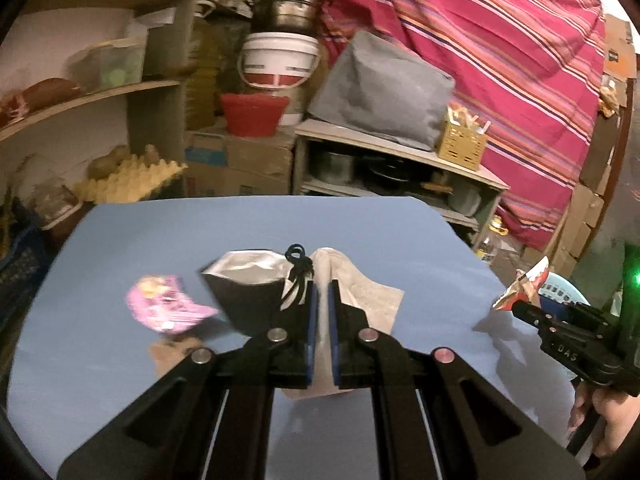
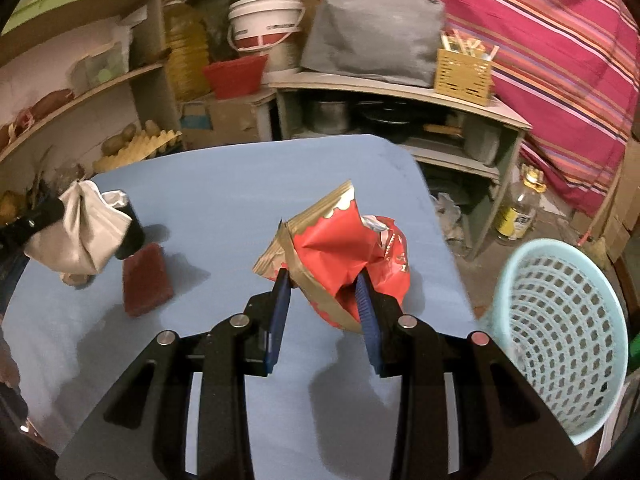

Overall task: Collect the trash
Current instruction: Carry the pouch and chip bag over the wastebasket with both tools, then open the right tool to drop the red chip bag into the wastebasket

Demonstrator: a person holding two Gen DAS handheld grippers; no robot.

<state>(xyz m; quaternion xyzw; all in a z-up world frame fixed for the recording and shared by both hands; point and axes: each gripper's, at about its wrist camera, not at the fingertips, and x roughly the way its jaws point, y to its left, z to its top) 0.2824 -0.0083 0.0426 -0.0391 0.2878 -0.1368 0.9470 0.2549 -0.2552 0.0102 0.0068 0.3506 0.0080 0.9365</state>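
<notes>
red wrapper [image 2: 344, 256] pinched by right gripper [image 2: 322, 288]; basket [image 2: 568, 340] only here; left gripper [image 1: 322, 292] clamps silver bag [image 1: 376, 300].

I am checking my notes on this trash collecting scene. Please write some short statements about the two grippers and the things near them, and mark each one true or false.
1. The right gripper holds a red snack bag. True.
2. The left gripper is wide open and holds nothing. False: it is shut on a beige paper bag.
3. A light blue perforated basket stands right of the blue table. True.
4. The pink wrapper lies in the basket. False: it is over the table.
</notes>
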